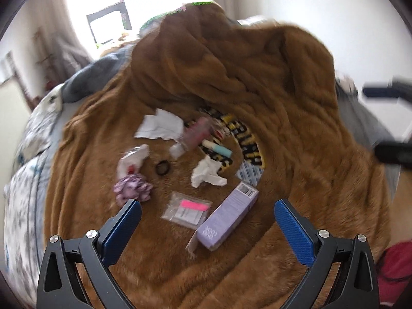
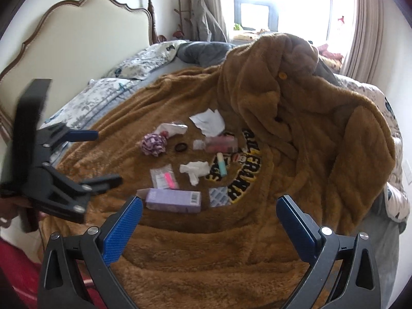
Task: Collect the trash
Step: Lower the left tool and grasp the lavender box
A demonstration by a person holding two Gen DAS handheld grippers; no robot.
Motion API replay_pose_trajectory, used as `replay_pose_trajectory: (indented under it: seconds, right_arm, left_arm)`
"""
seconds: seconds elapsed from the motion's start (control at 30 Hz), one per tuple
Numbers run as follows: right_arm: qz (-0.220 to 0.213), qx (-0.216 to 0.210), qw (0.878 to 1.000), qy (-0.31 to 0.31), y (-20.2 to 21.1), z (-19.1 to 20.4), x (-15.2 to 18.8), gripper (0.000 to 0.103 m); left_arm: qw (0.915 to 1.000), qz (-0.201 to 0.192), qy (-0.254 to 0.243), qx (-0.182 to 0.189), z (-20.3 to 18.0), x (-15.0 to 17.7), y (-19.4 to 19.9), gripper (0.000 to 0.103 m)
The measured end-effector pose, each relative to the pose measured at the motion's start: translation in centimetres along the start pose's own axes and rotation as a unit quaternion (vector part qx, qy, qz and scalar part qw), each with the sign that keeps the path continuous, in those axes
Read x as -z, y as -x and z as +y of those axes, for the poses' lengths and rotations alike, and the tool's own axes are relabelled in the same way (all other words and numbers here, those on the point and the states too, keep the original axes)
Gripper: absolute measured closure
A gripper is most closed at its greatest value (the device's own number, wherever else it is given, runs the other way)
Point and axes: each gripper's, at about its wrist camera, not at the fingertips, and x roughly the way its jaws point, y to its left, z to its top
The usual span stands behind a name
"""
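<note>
Small items lie on a brown fleece blanket on a bed. A lilac box lies nearest. Beyond it are a clear packet with a pink strip, a crumpled white tissue, torn white paper, a purple scrunchie, a black hair tie and a teal tube. My left gripper is open above the box; it also shows in the right wrist view. My right gripper is open and empty.
A heaped brown fleece robe with yellow lettering rises behind the items. Floral pillows and a cream headboard stand at the left. A window is at the back. A red thing lies by the bed's edge.
</note>
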Motion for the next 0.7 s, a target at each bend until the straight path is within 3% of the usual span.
replay_pose_trajectory:
  seconds: [0.17, 0.4, 0.5, 0.63, 0.7]
  right_arm:
    - [0.022, 0.004, 1.000, -0.014, -1.2, -1.5, 0.0, 0.000]
    - [0.063, 0.001, 0.996, -0.055, -2.9, -4.1, 1.3, 0.000]
    - [0.080, -0.004, 0.994, -0.075, -3.9, -5.3, 1.6, 0.000]
    - [0.088, -0.008, 0.991, -0.098, -4.6, -6.3, 1.7, 0.000]
    - [0.092, -0.009, 0.990, -0.104, -4.9, -6.4, 1.6, 0.000]
  left_arm:
    - [0.9963, 0.052, -0.064, 0.022, -2.1, -0.4, -6.5, 0.000]
    - [0.9833, 0.142, -0.089, 0.071, -4.6, 0.2, -12.9, 0.000]
    - [0.9771, 0.173, -0.099, 0.075, -5.4, 0.9, -14.4, 0.000]
    - [0.9690, 0.220, -0.091, 0.064, -5.4, 2.3, -16.7, 0.000]
    - [0.9676, 0.235, -0.058, 0.073, -4.8, 2.9, -17.4, 0.000]
